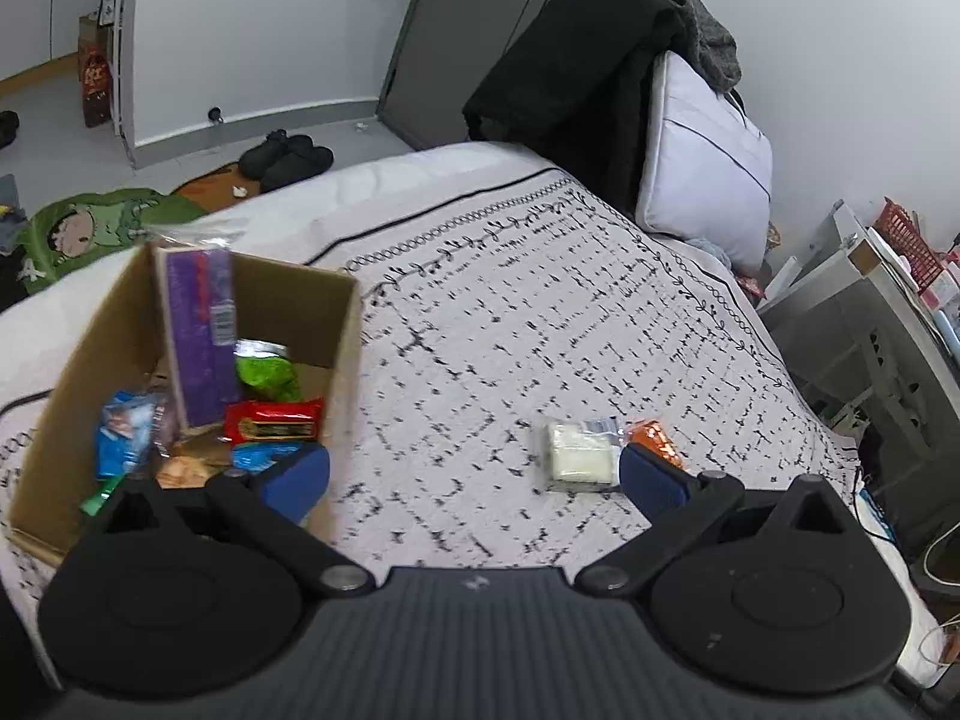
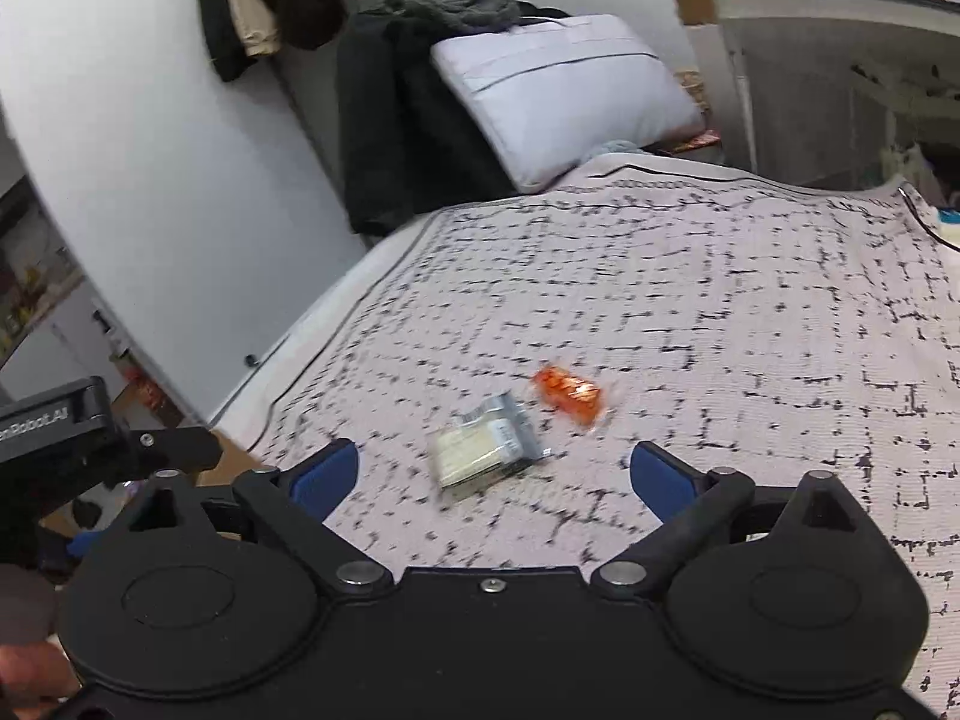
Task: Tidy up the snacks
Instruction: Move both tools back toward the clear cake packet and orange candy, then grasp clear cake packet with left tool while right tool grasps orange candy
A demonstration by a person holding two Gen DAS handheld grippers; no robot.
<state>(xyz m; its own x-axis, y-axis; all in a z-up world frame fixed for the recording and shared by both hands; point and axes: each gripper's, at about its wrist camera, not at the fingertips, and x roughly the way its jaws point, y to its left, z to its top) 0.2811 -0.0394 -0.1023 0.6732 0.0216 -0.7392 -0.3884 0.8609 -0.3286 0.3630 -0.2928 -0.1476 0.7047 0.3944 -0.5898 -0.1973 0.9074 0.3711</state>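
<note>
A cardboard box (image 1: 345, 324) stands on the bed at the left in the left wrist view. It holds a tall purple packet (image 1: 198, 324), a green packet (image 1: 267, 375), a red bar (image 1: 273, 420) and blue packets (image 1: 123, 426). A clear-wrapped white snack (image 1: 579, 453) and an orange-wrapped snack (image 1: 654, 435) lie on the bedspread to its right; both also show in the right wrist view, the white snack (image 2: 483, 450) and the orange snack (image 2: 570, 393). My left gripper (image 1: 474, 474) is open and empty, beside the box. My right gripper (image 2: 495, 474) is open and empty, just short of the white snack.
The bed has a white bedspread with black marks (image 1: 540, 312). A pillow (image 1: 702, 162) and dark clothes (image 1: 576, 72) lie at the head of the bed. A grey desk with clutter (image 1: 888, 300) stands at the right. Shoes (image 1: 288, 159) lie on the floor.
</note>
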